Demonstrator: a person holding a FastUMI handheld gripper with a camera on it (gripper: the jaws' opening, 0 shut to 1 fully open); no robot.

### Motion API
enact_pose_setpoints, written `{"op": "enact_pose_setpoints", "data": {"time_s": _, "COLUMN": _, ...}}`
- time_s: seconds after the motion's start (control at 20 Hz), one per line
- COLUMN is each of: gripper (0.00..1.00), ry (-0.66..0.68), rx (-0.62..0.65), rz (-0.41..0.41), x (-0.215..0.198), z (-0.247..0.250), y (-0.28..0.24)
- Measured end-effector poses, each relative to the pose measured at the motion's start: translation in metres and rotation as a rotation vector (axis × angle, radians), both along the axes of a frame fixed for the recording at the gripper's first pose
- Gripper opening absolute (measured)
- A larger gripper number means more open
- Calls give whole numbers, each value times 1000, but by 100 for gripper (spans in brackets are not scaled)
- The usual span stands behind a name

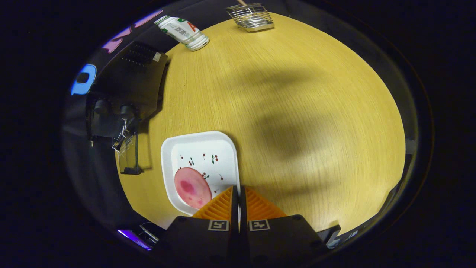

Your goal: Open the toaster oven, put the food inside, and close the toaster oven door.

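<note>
Orange gripper (238,191) fingers sit pressed together over the near rim of a white tray (223,145), pinching nothing. Pink food (192,187) lies just left of them; the black toaster oven (126,93) stands beyond-left on the wooden tabletop (297,111).

The gripper (238,193) has its fingers together by the white plate (223,143). Ahead, the yellow table (297,111) is wide open. The black toaster oven (126,85), can (183,32) and wire rack (251,16) block the far side.

Pale wooden table (297,111) with soft shadows, dark booth wall (379,41) behind.
</note>
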State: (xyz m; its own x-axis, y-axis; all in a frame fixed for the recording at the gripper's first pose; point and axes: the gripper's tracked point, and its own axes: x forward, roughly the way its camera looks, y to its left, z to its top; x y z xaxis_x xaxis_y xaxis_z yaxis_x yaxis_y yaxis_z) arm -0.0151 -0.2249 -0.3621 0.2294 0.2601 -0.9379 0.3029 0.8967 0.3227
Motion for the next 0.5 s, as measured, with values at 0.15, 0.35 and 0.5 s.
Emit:
{"op": "enact_pose_setpoints", "data": {"time_s": 0.15, "gripper": 5, "ry": 0, "rx": 118, "rz": -56, "x": -8, "z": 3, "y": 12}}
{"op": "enact_pose_setpoints", "data": {"time_s": 0.35, "gripper": 5, "ry": -28, "rx": 209, "rz": -142, "x": -14, "z": 10, "y": 14}}
{"op": "enact_pose_setpoints", "data": {"time_s": 0.5, "gripper": 5, "ry": -79, "rx": 258, "rz": -196, "x": -14, "z": 25, "y": 12}}
